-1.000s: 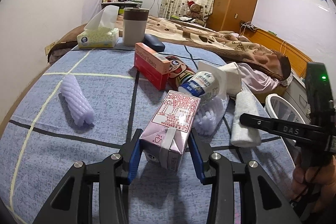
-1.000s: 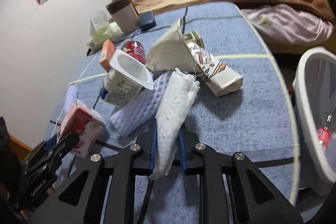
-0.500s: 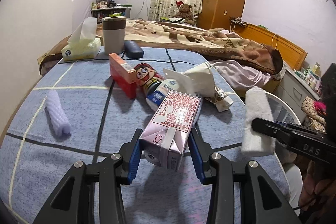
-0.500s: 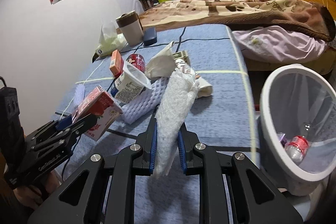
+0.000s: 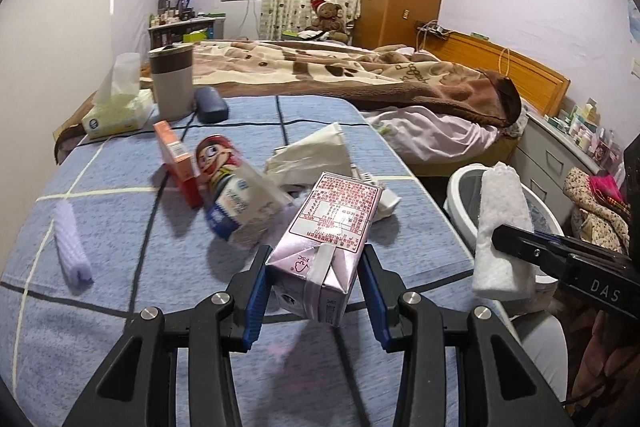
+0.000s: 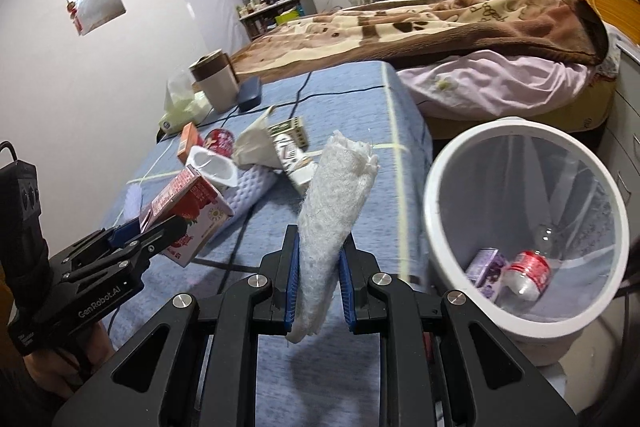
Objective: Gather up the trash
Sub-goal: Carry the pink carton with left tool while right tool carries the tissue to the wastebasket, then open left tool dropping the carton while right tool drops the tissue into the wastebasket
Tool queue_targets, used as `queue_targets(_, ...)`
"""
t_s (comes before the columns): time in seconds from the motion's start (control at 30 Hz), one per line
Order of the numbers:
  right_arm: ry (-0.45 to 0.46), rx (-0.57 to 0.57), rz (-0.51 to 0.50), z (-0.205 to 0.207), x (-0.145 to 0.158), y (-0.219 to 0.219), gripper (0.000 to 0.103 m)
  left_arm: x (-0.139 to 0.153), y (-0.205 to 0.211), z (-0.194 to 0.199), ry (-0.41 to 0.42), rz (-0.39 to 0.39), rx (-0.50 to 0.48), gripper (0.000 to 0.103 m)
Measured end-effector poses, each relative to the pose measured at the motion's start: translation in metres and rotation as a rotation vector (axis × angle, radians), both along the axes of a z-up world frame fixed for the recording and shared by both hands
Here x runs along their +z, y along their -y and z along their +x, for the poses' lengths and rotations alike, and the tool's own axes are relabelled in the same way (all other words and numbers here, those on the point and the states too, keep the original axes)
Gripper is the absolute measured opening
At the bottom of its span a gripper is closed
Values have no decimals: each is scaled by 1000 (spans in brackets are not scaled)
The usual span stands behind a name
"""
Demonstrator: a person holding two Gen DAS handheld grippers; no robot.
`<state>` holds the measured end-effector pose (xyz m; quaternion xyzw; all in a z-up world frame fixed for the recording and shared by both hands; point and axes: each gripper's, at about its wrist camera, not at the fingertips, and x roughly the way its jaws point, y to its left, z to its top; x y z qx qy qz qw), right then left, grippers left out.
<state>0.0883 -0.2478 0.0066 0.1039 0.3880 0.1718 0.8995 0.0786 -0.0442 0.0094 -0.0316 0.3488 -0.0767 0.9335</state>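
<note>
i've lifted the milk carton (image 5: 334,227) off the worktop (image 5: 120,227), clamped in my left gripper (image 5: 316,301); my right gripper (image 6: 318,285) pinches the white cloth (image 6: 332,207). both have swung nearer the bin (image 6: 460,163), so dropping comes next.

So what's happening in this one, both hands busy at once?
Yes. A person is clearing trash off a blue-covered table. The left gripper is clamped on a pink drink carton, the right gripper on a rolled white foam sheet. Both are lifted off the table, beside the white bin, which already holds a plastic bottle and a small carton. More litter remains on the table.
</note>
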Motion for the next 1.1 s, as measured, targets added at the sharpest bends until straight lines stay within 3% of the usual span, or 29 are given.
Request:
queue_targets(0.67, 7, -219, -13, -6, -4, 78, 18, 4, 96, 35, -1, -32, -202, 43)
queue_targets(1.1, -47, -312, -53, -6, -18, 112, 19, -8, 158, 56, -37, -59, -349, 43)
